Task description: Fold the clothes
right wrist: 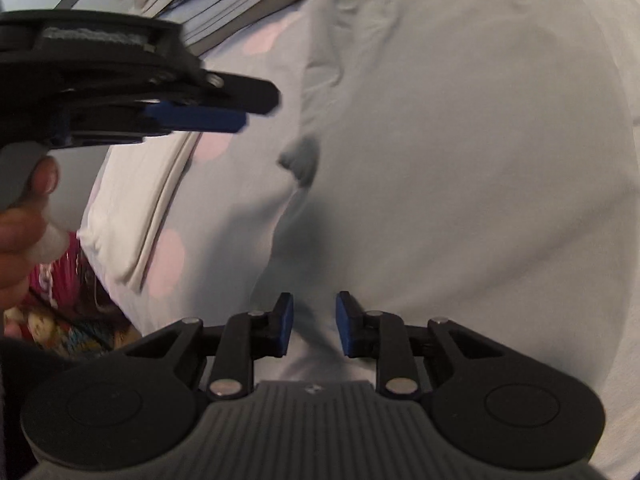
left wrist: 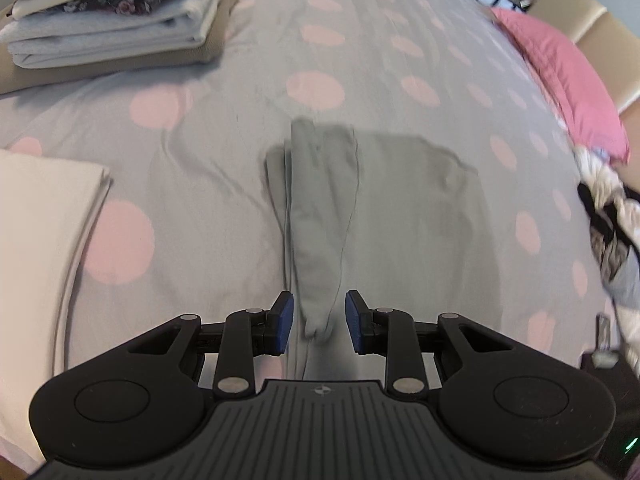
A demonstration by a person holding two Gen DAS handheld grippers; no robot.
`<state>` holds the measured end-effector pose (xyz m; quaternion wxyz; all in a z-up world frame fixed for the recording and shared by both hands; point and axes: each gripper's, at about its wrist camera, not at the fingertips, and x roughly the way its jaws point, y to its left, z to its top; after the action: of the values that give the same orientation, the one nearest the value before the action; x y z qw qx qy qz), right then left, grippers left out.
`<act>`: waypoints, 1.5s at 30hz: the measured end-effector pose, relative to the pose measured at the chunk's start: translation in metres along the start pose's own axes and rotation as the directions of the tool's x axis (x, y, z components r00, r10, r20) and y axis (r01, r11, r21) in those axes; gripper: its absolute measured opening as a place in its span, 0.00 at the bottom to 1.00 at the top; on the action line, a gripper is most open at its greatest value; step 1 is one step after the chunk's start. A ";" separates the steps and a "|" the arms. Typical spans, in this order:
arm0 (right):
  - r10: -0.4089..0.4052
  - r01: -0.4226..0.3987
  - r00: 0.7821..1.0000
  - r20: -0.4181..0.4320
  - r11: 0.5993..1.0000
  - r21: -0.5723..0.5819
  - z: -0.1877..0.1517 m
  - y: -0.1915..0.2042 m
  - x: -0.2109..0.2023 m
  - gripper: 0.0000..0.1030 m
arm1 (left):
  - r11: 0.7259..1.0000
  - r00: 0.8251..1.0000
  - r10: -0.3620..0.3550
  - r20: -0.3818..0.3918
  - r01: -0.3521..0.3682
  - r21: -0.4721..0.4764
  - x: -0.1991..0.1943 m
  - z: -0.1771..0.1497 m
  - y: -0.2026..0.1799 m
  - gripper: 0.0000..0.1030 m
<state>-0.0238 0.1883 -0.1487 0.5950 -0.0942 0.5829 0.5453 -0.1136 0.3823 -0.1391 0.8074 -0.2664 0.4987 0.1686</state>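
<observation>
Grey garment (left wrist: 400, 208) lies spread on the polka-dot bedsheet (left wrist: 224, 152), mid-bed. One side strip, prob. a sleeve (left wrist: 320, 216), is laid lengthwise over the body w/ its tip lifted off the cloth between the left gripper's pads. Reads as mid-fold: side is turned in, but the body is wide open to the right.

Left gripper (left wrist: 319, 322): jaws parted a fair gap, pads either side of the sleeve tip, no contact visible, so holding nothing as far as I can tell.

Right gripper (right wrist: 314, 324): jaws apart about the same, hovering low over the garment's near hem, nothing pinched. The person's hand (right wrist: 20, 216) on the left tool's grip shows at that view's left.

Placement logic: garment centred so both tools reach each side.

Edges/room: folded stack (left wrist: 116, 12) far left, cream folded piece (left wrist: 44, 240) near left, pink pillow (left wrist: 568, 76) and unsorted clothes heap (left wrist: 612, 240) at right edge. Open sheet beyond the garment and between it and the cream piece; right side tighter. Motion blur, so hem detail unclear.
</observation>
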 end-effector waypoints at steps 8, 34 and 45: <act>0.017 -0.021 0.995 0.101 0.999 0.037 -0.021 -0.029 -0.057 0.28 | 0.999 0.999 0.005 -0.039 -0.007 -0.048 0.000 -0.030 0.007 0.45; -0.336 0.342 0.913 0.232 0.940 0.015 -0.082 -0.057 -0.077 0.43 | 0.996 0.988 0.071 -0.136 -0.077 -0.037 0.028 -0.076 -0.002 0.13; -0.473 0.463 0.842 0.259 0.880 0.104 -0.091 -0.057 -0.086 0.00 | 0.996 0.989 0.065 -0.129 -0.072 -0.044 0.025 -0.079 -0.001 0.06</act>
<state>-0.0105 0.0518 -0.1376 0.7870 -0.1453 0.4635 0.3804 -0.1582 0.3341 -0.1897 0.7609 -0.2789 0.5539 0.1910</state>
